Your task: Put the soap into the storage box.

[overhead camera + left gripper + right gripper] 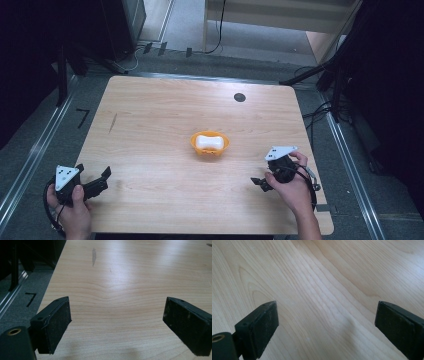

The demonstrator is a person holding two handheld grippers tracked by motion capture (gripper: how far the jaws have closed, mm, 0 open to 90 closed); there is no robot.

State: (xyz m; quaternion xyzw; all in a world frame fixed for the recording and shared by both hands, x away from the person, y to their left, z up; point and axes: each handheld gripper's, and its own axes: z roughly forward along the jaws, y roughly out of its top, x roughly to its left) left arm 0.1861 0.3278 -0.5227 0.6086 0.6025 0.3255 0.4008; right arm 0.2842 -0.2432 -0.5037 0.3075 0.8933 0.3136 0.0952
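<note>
Two grippers sit low at the near edge of a pale wooden table [150,115], each held in a hand. Nearest on the left, the left gripper [102,179] rests by the table's near left corner, its black, flat-faced jaws spread wide with nothing but bare wood grain between them; its pads [56,325] look matte and slightly rough. A grey three-cornered plate tops it. On the other side, the right gripper [259,183] hangs over the near right part of the table, jaws likewise standing well apart over smooth, streaked grain, nothing held; its pads [263,327] are the same dull black blocks.

Between the two lies a broad stretch of open tabletop. Farther in, about the middle of the table, stands a small orange bowl [222,146] with a rounded rim, and in it lies a white, smooth, pillow-shaped lump [209,141]. It is well apart from both grippers.

Beyond it, near the far edge, a small dark round spot [239,97] marks the wood. The table's corners are rounded; grey floor surrounds it.
</note>
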